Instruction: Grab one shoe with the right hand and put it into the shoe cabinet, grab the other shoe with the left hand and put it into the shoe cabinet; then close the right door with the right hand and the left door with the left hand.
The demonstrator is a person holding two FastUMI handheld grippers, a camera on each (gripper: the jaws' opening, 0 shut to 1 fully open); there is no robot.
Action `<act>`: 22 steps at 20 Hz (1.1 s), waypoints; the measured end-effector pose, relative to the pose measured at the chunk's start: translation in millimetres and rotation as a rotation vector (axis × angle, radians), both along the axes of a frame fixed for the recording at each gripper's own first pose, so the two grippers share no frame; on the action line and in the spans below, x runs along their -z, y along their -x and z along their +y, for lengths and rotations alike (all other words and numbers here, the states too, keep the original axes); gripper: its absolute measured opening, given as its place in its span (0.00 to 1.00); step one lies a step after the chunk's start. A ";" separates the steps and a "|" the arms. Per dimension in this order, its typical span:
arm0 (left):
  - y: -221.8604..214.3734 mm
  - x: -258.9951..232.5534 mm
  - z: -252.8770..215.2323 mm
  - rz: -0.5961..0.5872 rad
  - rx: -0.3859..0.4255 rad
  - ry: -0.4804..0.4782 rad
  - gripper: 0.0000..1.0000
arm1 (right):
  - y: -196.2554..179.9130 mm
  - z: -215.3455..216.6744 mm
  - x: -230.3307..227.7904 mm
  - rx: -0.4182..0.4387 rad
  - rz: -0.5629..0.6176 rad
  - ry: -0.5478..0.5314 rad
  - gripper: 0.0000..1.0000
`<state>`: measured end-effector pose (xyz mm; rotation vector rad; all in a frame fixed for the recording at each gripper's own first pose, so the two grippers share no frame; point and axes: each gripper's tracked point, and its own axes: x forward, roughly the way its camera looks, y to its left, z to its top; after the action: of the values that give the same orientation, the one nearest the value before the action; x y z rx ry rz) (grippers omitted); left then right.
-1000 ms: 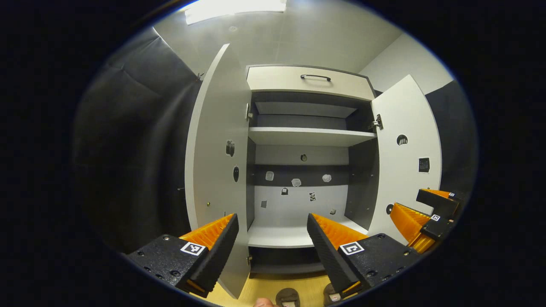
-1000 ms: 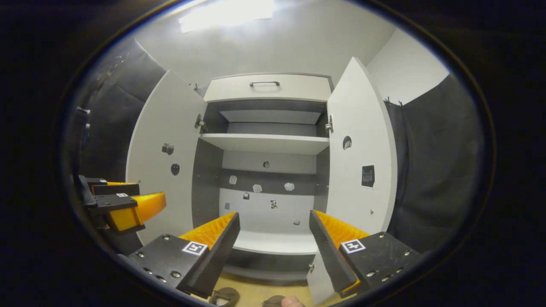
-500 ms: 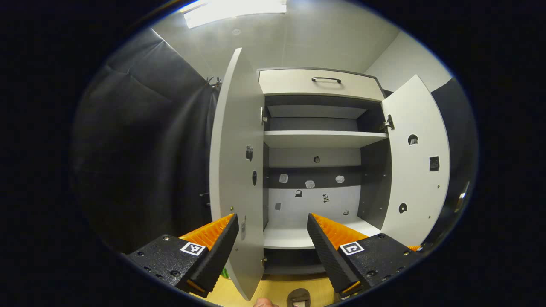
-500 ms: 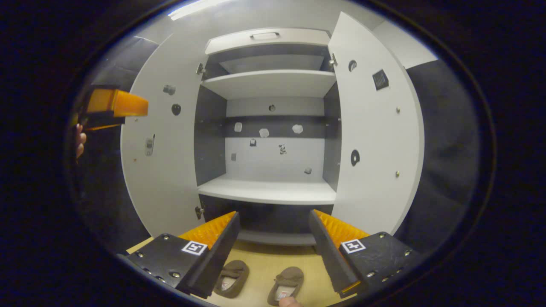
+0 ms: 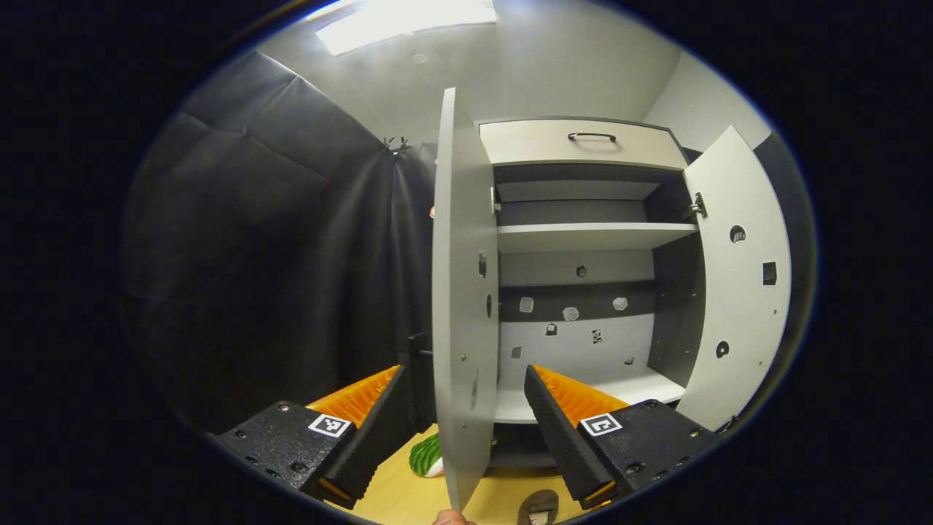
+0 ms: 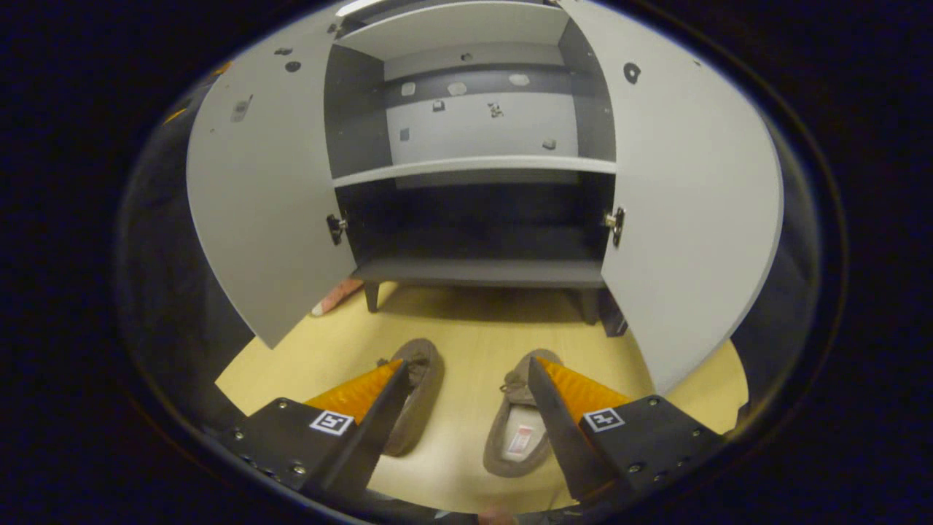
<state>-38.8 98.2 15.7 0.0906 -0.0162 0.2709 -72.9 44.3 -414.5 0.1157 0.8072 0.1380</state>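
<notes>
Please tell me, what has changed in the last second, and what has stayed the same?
The right gripper has tipped downward: a second ago it faced the cabinet shelves, now it looks at the two shoes on the floor. The left gripper has swung left, so the left door stands edge-on before it. Both grippers stay open and empty; the shoes and both doors have not moved.

Two brown slipper-type shoes, the left shoe and the right shoe, lay side by side on the wooden floor, toes toward the shoe cabinet. Both white doors, left door and right door, stood open.
</notes>
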 end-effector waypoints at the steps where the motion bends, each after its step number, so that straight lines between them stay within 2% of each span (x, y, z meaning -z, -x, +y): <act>1: 3.3 0.2 5.2 0.001 -0.017 -0.005 0.99 | 7.9 2.6 15.8 -0.005 0.035 0.000 0.99; 4: 13.6 -1.3 20.4 0.007 -0.068 -0.020 0.98 | 24.1 2.7 59.6 -0.024 0.140 0.014 0.99; 7: 24.1 -0.8 35.9 0.018 -0.124 -0.039 0.99 | 23.6 -1.1 94.9 -0.019 0.199 0.042 0.99; 15: 44.3 1.2 66.9 0.044 -0.264 -0.066 0.97 | -23.0 -2.7 150.6 -0.012 0.245 0.105 0.98; 16: 44.9 2.3 69.2 0.047 -0.273 -0.066 0.97 | -22.3 -6.5 157.1 -0.012 0.257 0.138 0.99; 17: 44.5 2.4 71.3 0.050 -0.281 -0.068 0.97 | -24.2 -13.3 159.6 -0.014 0.249 0.177 0.95; 19: 45.7 4.0 75.2 0.052 -0.291 -0.071 0.98 | -27.3 -32.1 161.9 -0.017 0.229 0.282 0.52; 21: 46.5 4.7 75.3 0.054 -0.294 -0.069 0.98 | -26.9 -35.0 162.8 -0.032 0.233 0.303 0.08; 22: 47.2 5.9 75.4 0.055 -0.294 -0.068 0.98 | -26.9 -34.6 161.2 -0.038 0.243 0.304 0.09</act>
<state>-86.0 173.6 9.8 0.1680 0.0430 0.5621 -46.0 9.6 -575.7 -0.1737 1.0636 0.0360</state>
